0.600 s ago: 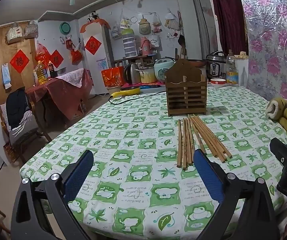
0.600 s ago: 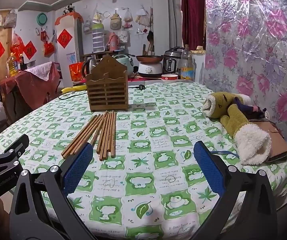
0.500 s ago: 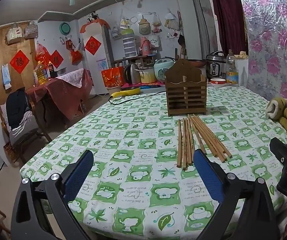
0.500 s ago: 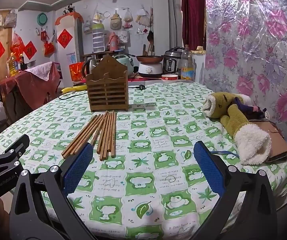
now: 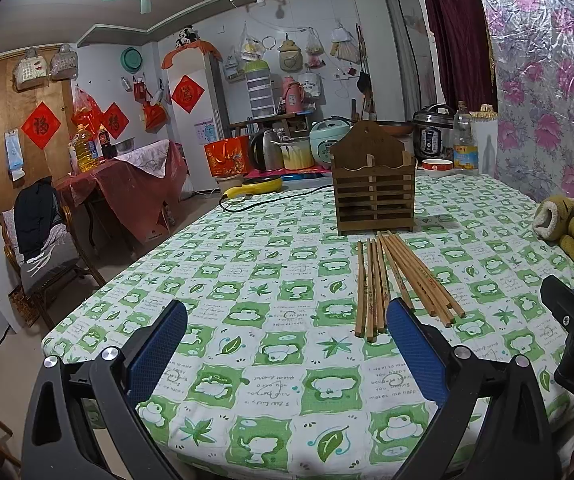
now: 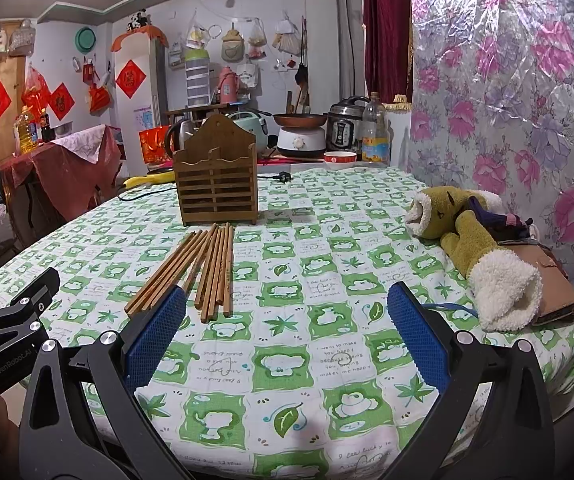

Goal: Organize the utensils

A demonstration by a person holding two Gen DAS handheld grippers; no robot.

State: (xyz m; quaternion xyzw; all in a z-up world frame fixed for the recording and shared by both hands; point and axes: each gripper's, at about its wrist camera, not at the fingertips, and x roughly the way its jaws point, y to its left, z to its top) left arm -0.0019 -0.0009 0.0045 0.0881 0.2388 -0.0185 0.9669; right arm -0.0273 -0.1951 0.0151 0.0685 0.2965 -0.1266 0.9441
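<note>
Several wooden chopsticks [image 5: 391, 280] [image 6: 203, 270] lie loose on the green-and-white checked tablecloth [image 5: 271, 320], fanned out in front of a brown slatted wooden utensil holder [image 5: 373, 190] [image 6: 218, 184] that stands upright. My left gripper [image 5: 287, 344] hovers open over the near table edge, its right blue pad just short of the chopsticks' near ends. My right gripper [image 6: 287, 332] is open too, its left pad beside the chopstick ends. Nothing sits between either pair of fingers. Each gripper's black body shows at the edge of the other's view.
Fleecy olive gloves [image 6: 475, 248] and a brown wallet [image 6: 547, 280] lie at the table's right, by the floral plastic-covered wall. A black cable [image 5: 271, 200] and a yellow appliance [image 5: 255, 188] lie behind the holder. Cookers, a bowl and a bottle stand at the far end.
</note>
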